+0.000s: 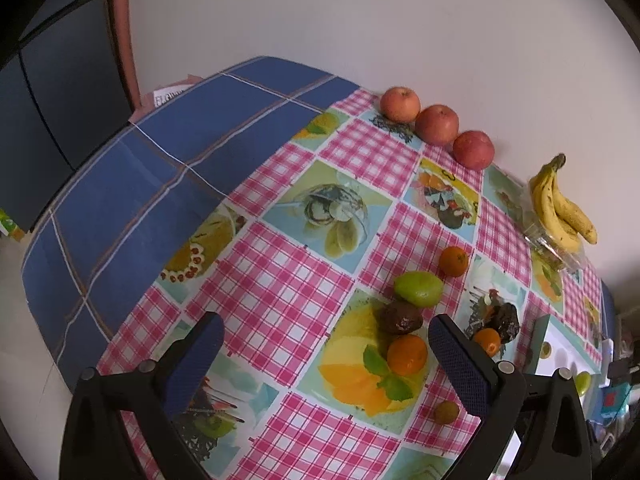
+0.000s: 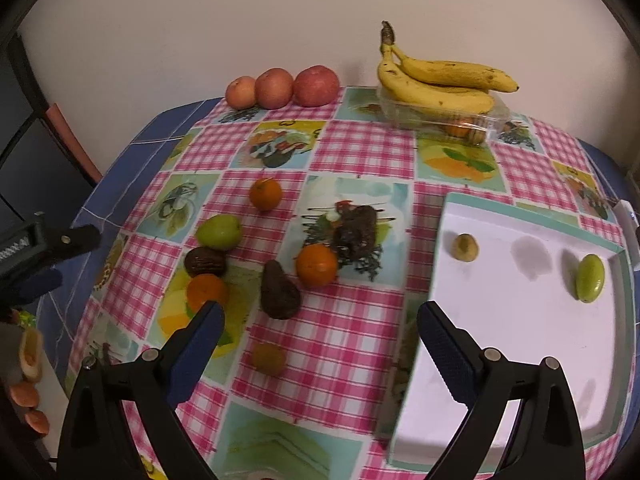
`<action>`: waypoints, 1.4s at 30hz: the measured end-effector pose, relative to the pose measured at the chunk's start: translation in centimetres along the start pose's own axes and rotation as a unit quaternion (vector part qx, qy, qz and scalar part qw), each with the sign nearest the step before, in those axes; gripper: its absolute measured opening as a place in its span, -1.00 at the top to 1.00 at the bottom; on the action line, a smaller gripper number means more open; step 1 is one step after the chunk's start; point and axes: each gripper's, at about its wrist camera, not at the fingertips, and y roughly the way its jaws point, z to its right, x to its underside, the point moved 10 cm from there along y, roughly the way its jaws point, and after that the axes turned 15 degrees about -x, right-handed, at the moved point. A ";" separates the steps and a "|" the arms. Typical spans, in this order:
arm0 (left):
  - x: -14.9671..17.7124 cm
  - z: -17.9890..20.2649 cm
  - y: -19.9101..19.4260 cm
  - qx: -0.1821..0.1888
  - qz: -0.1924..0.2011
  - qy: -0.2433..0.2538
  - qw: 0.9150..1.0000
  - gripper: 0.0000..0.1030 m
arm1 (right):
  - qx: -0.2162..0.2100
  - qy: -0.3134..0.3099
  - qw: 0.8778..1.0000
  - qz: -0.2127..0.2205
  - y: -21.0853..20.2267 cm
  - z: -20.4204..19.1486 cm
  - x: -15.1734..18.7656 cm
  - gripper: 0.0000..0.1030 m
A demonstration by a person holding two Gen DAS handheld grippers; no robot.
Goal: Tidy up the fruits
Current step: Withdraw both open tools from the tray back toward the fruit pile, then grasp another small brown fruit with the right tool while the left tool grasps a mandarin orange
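Both the left claw (image 1: pixel 324 356) and the right claw (image 2: pixel 320 344) stand wide open and empty above the counter (image 2: pixel 360 344). The sorting step appears in progress: the tray (image 2: pixel 520 320) at the counter's right edge holds two small fruits. The next move likely calls for closing on a loose orange (image 2: pixel 316 265).

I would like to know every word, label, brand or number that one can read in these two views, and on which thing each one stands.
"FLO...": black print on a white paper or card behind the far edge of the table; the rest is cut off and blurred.
Teal and red packaging at the right edge of the left wrist view: no print is readable.
Tablecloth, white tray, fruits and tongs: no readable text.
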 end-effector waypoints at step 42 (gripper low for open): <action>4.9 8.2 6.5 0.092 -0.106 0.052 0.989 -0.10 | -0.046 0.016 0.991 -0.125 6.7 -1.2 5.8 0.50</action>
